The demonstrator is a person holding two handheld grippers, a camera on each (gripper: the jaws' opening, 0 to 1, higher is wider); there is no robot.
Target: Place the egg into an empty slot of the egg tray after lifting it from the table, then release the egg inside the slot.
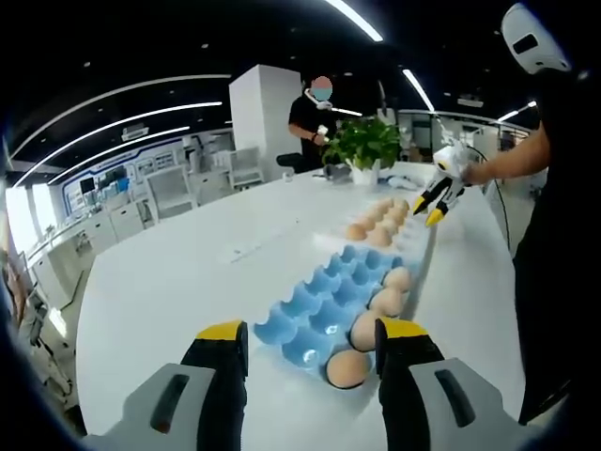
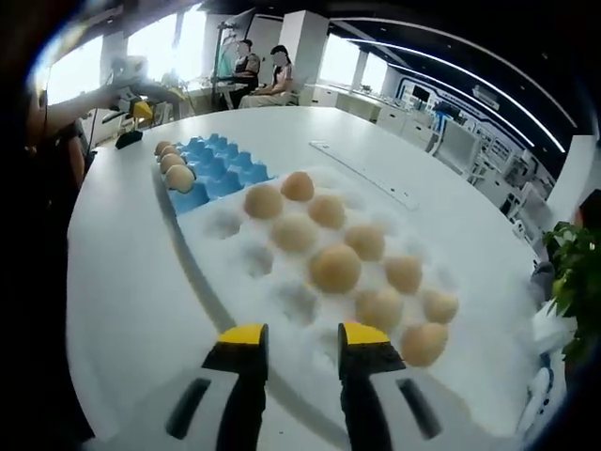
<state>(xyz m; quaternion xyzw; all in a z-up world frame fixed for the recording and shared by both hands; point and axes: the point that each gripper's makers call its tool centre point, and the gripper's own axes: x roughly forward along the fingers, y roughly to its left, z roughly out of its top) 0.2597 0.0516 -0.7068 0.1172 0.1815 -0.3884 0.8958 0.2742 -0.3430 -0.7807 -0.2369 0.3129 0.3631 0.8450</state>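
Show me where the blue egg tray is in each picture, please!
Left gripper view: the blue egg tray lies low in the middle, just beyond the gripper's own jaws, with eggs along its right side.
Right gripper view: the blue egg tray sits far off at the upper left, eggs along its left edge.
Shared landmark: the group of loose eggs on the white table beside the tray.

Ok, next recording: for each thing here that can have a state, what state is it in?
left gripper: open, holding nothing, over the tray's near end.
right gripper: open, holding nothing, near the loose eggs.
blue egg tray: partly filled, four eggs along one edge, other slots empty.
loose eggs: resting on the white surface, none lifted.
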